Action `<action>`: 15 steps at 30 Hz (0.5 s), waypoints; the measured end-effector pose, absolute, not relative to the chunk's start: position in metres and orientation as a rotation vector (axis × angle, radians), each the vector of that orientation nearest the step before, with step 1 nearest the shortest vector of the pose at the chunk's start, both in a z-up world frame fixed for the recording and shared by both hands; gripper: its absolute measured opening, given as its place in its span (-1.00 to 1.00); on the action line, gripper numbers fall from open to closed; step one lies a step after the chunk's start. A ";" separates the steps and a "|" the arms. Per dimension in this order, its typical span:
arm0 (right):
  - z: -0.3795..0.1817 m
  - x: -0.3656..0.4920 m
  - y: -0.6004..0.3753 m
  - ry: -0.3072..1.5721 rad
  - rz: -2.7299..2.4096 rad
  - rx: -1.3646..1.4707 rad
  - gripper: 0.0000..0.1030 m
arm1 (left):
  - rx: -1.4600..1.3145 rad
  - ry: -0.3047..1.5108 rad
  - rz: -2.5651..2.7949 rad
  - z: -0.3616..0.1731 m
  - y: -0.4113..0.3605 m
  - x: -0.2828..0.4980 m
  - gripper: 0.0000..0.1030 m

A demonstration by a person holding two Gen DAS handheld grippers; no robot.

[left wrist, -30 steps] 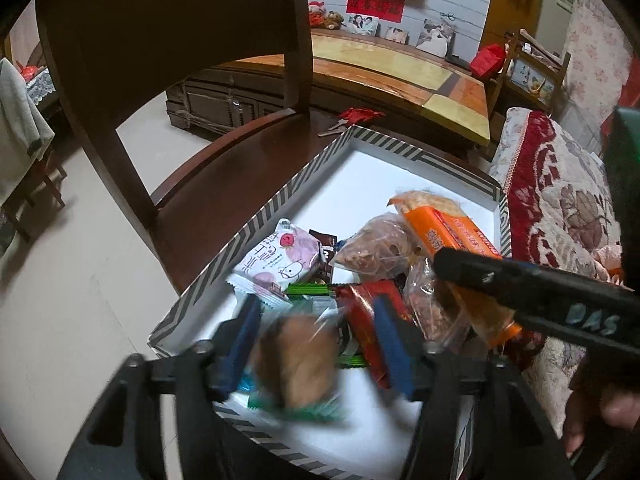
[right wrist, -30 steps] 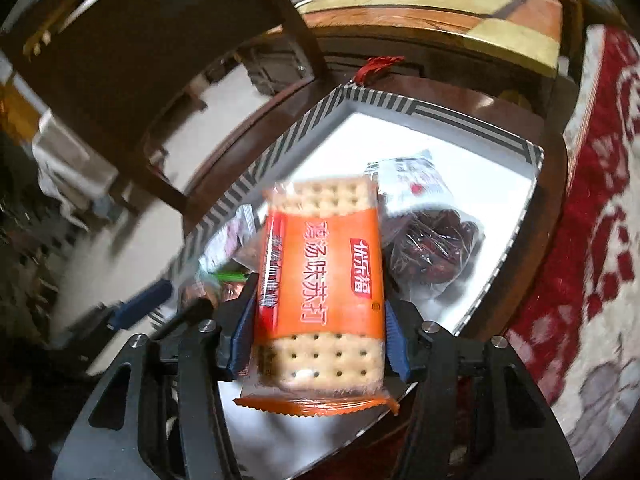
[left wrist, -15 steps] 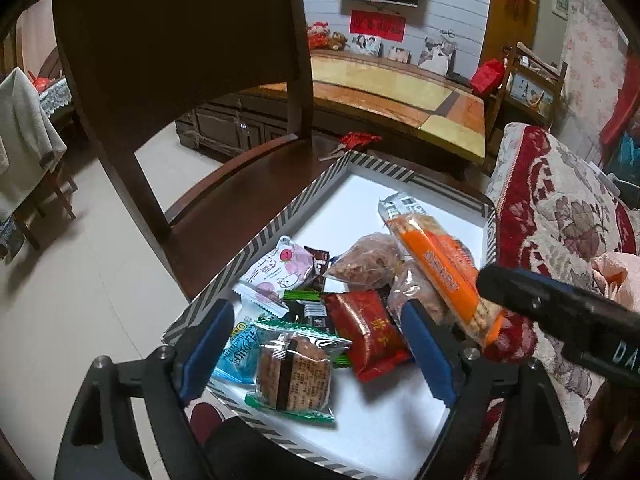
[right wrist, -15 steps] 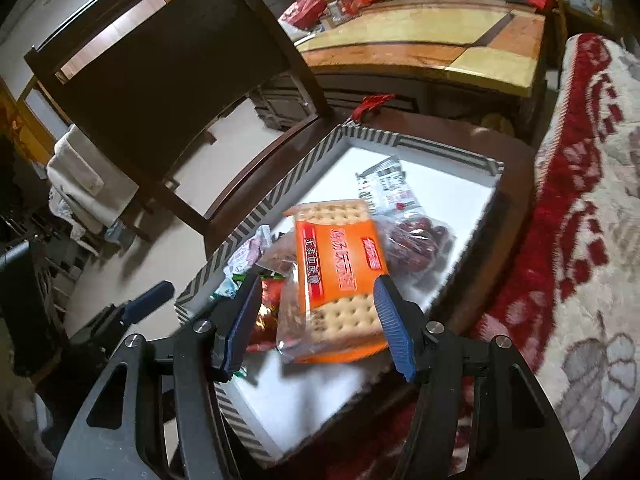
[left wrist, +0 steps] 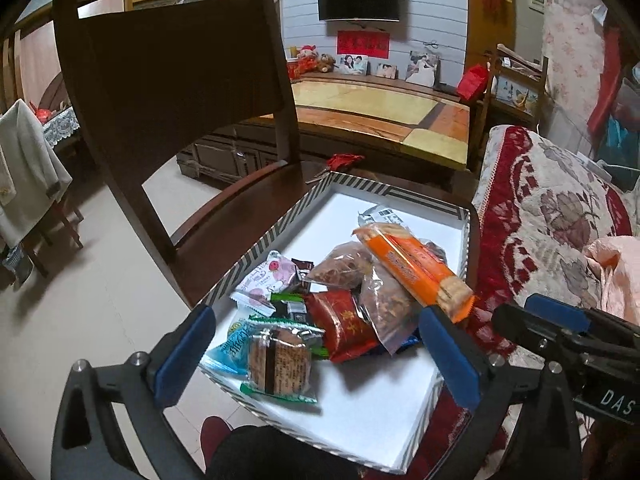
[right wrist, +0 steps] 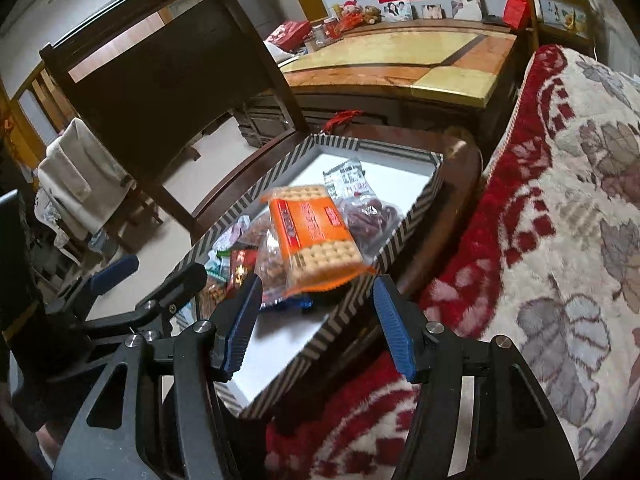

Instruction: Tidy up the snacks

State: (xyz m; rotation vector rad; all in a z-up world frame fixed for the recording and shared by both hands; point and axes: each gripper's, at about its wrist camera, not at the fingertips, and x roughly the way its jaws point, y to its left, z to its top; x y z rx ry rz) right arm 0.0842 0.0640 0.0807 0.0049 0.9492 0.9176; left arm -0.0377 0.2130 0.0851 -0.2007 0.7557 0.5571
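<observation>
A: Left tool [left wrist: 316, 354] has just been opening, nothing between its jaws; right tool [right wrist: 316, 316] gapes empty too. Cracker pack [left wrist: 414, 266] lies atop the pile in the striped tray [left wrist: 256, 246].

B: Light, crinkly, brittle inside, I'd guess. Pinch its long edges gently.

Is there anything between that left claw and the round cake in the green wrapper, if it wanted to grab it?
Nothing visible does. The wrapped cake lies on top of the pile at the near end of the striped box, and the left gripper hangs open just above it.
</observation>
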 end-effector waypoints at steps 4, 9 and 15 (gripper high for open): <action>0.081 0.080 0.058 0.948 0.916 -0.003 0.13 | -0.203 0.758 0.546 0.087 0.207 -0.039 1.00; 0.081 0.078 0.049 0.948 0.912 0.004 0.13 | -0.199 0.757 0.527 0.089 0.200 -0.040 1.00; 0.084 0.077 0.044 0.944 0.907 0.010 0.13 | -0.182 0.755 0.530 0.091 0.194 -0.040 1.00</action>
